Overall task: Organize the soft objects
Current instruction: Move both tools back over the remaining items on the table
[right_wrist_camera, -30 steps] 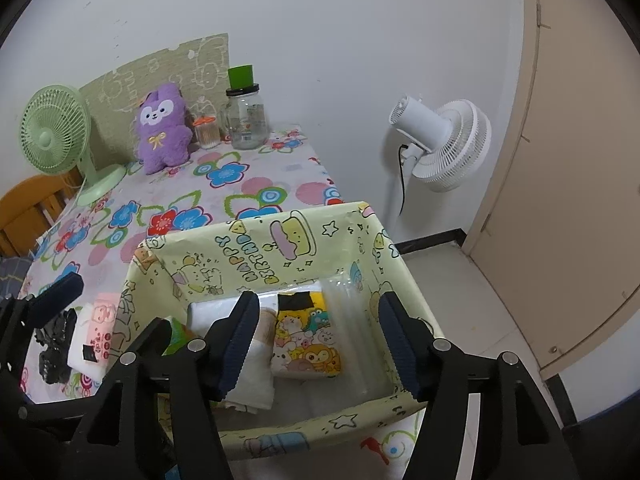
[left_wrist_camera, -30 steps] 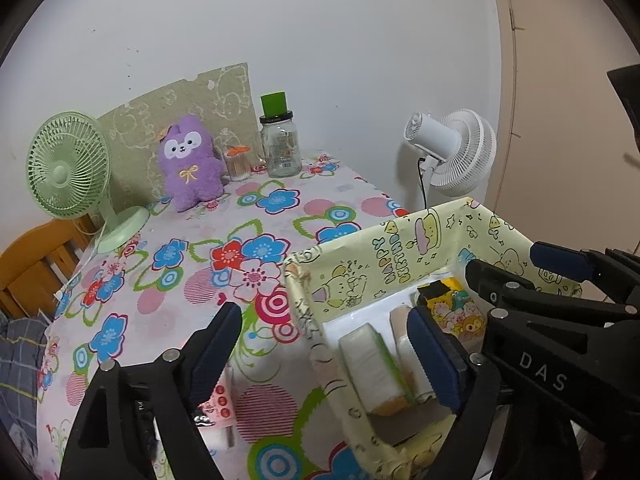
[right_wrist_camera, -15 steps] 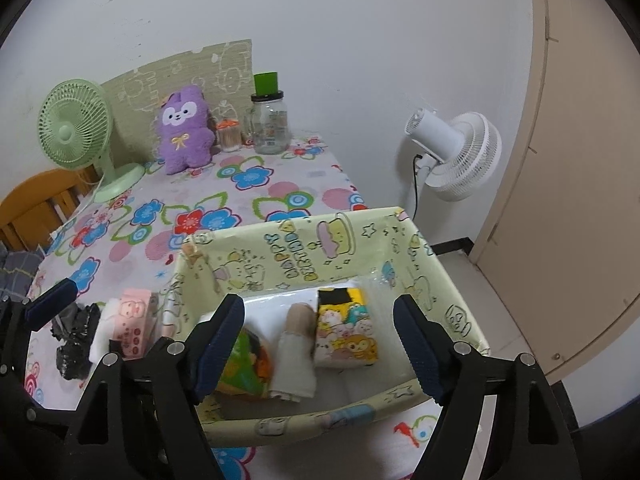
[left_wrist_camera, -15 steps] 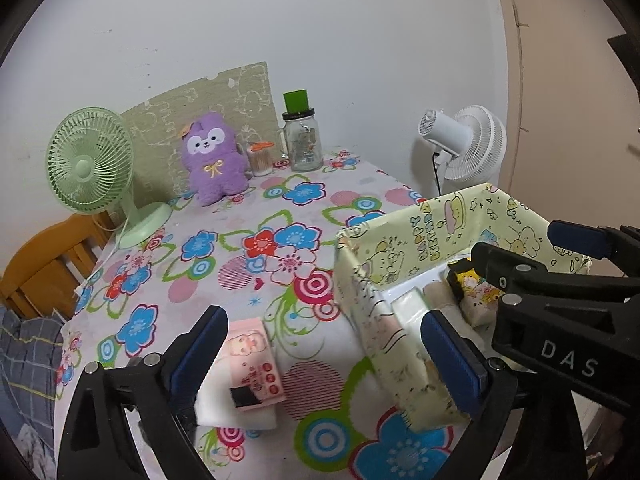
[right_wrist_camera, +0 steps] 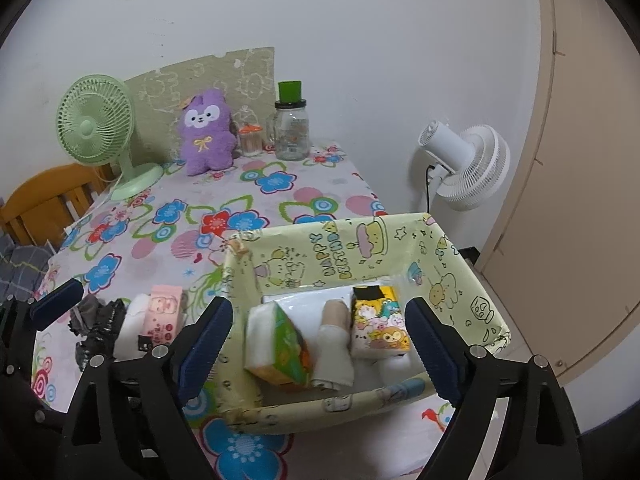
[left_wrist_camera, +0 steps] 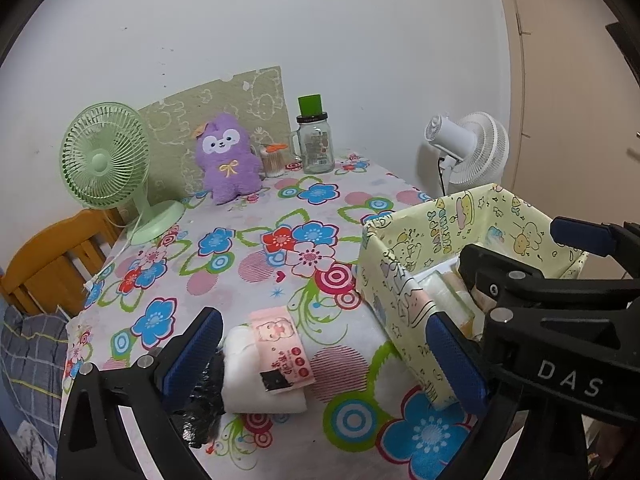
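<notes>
A yellow cartoon-print box (right_wrist_camera: 340, 248) stands at the table's near right corner. It holds a green-orange tissue pack (right_wrist_camera: 286, 344), a rolled beige cloth (right_wrist_camera: 334, 340) and a cartoon-print pack (right_wrist_camera: 378, 328). My right gripper (right_wrist_camera: 320, 344) hovers over the box's near side, its jaws opening with nothing pressed between them. Left of the box (left_wrist_camera: 400, 280) a white pack with a pink label (left_wrist_camera: 272, 360) lies on the tablecloth beside a crumpled black bag (left_wrist_camera: 204, 400). My left gripper (left_wrist_camera: 324, 360) hangs above that pack, its jaws opening, touching nothing. A purple plush (left_wrist_camera: 228, 164) sits at the back.
A green desk fan (left_wrist_camera: 108, 164), a glass jar with a green lid (left_wrist_camera: 314, 144) and a small orange-lidded cup (left_wrist_camera: 274, 160) stand along the back wall. A white fan (left_wrist_camera: 472, 152) stands beyond the table's right edge. A wooden chair (left_wrist_camera: 48, 256) is at the left.
Both grippers have drawn back from the box and their jaws have widened. The pink-labelled white pack and the black bag have come into the left wrist view.
</notes>
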`<state>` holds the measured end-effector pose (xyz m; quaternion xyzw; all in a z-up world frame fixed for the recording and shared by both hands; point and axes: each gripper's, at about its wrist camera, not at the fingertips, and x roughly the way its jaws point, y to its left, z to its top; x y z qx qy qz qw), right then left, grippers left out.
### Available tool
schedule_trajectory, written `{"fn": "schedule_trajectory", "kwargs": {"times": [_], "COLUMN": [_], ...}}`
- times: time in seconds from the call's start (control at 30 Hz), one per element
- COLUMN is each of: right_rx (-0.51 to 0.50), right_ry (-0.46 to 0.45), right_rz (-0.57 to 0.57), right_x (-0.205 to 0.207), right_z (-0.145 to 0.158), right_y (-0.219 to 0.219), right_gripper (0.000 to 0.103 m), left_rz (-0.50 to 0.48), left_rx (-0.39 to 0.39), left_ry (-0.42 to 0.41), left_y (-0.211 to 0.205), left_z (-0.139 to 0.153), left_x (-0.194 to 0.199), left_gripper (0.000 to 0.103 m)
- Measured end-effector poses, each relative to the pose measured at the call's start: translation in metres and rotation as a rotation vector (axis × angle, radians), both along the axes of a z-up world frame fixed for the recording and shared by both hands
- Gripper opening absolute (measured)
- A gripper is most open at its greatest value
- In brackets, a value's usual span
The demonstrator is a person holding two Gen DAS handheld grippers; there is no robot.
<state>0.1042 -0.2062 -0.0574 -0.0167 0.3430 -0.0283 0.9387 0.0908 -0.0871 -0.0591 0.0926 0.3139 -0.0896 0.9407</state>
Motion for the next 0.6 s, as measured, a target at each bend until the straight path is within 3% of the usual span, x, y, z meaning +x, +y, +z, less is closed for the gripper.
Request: {"fn": "schedule_trajectory", "kwargs": {"times": [0.6], "right_rx": [-0.005], "right_ry": [-0.038], "right_rz": [0.032], "right_x": [-0.018], "right_z": [0.012], "right_y": [0.043], "right_gripper": [0.093], "left_rz": [0.033], "left_rx": [-0.024], "left_ry": [-0.026], "left_y": [0.041], "left_z": [0.013], "left_x": [-0.018], "left_gripper": [0.103]}}
